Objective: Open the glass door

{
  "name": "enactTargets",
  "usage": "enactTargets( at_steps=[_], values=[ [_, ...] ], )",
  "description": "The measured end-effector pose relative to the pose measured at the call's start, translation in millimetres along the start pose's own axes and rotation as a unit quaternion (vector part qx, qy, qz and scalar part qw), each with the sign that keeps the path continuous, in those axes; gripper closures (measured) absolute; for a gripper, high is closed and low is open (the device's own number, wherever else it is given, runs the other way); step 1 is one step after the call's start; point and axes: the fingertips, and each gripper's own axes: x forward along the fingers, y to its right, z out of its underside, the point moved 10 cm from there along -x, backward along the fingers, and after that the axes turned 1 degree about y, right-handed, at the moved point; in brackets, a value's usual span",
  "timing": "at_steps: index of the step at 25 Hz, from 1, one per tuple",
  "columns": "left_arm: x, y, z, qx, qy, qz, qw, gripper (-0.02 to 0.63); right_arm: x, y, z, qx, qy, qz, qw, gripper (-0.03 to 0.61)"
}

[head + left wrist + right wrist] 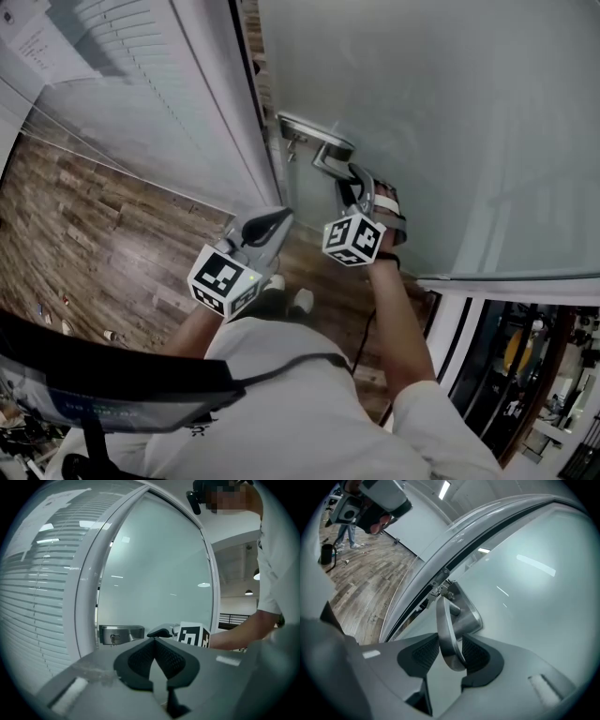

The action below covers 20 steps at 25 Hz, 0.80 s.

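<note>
The frosted glass door [450,112] carries a steel lock plate [305,127] with a lever handle [330,159] near its left edge. My right gripper [354,178] reaches up to that lever. In the right gripper view the lever handle [447,630] runs between the two dark pads, and the right gripper [451,653] is shut on it. My left gripper [281,217] hangs free, lower and to the left of the handle, pointing at the door's edge. Seen from its own camera, the left gripper [155,640] is shut with nothing in it, and the lock plate [119,633] lies beyond it.
A white door frame [220,103] stands left of the door, with a window of white blinds [122,66] beside it. Wood-pattern floor [84,244] spreads to the left and below. Someone stands far off on the floor [349,531] in the right gripper view.
</note>
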Motion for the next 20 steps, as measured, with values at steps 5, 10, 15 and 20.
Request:
enactTargets(
  at_steps=[5, 10, 15, 20],
  values=[
    [11, -7, 1, -0.003, -0.004, 0.016, 0.9999, 0.612, 9, 5, -1, 0.001, 0.0, -0.002, 1.0, 0.423],
    [34, -20, 0, 0.004, 0.0, 0.046, 0.9989, 0.612, 24, 8, 3, -0.006, -0.011, -0.008, 1.0, 0.43],
    [62, -43, 3, 0.01, 0.011, 0.08, 0.9967, 0.612, 51, 8, 14, -0.019, -0.03, -0.01, 0.999, 0.439],
    [88, -58, -26, 0.022, 0.017, 0.124, 0.9919, 0.612, 63, 44, 11, -0.064, -0.061, -0.013, 0.996, 0.462]
  ],
)
